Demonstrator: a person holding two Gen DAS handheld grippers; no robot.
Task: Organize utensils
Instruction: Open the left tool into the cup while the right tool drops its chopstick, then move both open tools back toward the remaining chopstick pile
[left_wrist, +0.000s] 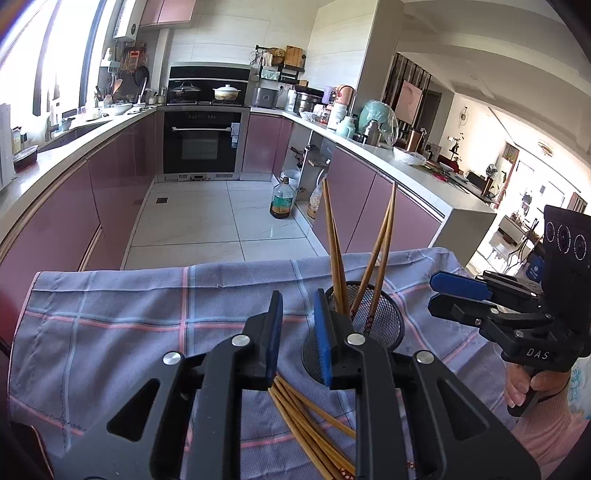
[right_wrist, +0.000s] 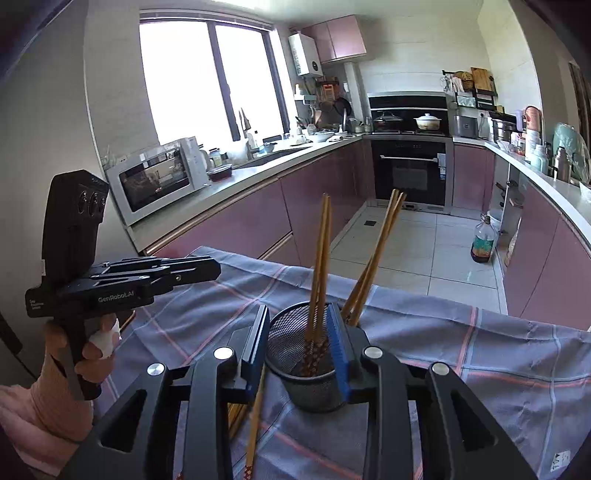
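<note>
A black mesh cup (left_wrist: 384, 325) (right_wrist: 306, 373) stands on a blue checked cloth (left_wrist: 147, 332) (right_wrist: 480, 369) and holds several upright bamboo chopsticks (left_wrist: 334, 240) (right_wrist: 321, 258). More chopsticks (left_wrist: 310, 424) (right_wrist: 255, 424) lie loose on the cloth in front of the cup. My left gripper (left_wrist: 299, 332) hovers over the loose ones, just left of the cup, open with nothing between its blue pads. My right gripper (right_wrist: 299, 347) is aimed at the cup from the near side, open and empty. In the left wrist view the right gripper (left_wrist: 439, 295) is to the right of the cup and not touching it.
The cloth-covered table ends just beyond the cup, with tiled floor behind. An oil bottle (left_wrist: 282, 201) (right_wrist: 482, 243) stands on the floor by pink cabinets. A microwave (right_wrist: 159, 177) sits on the left counter. A person's hands (left_wrist: 524, 387) (right_wrist: 92, 350) grip both handles.
</note>
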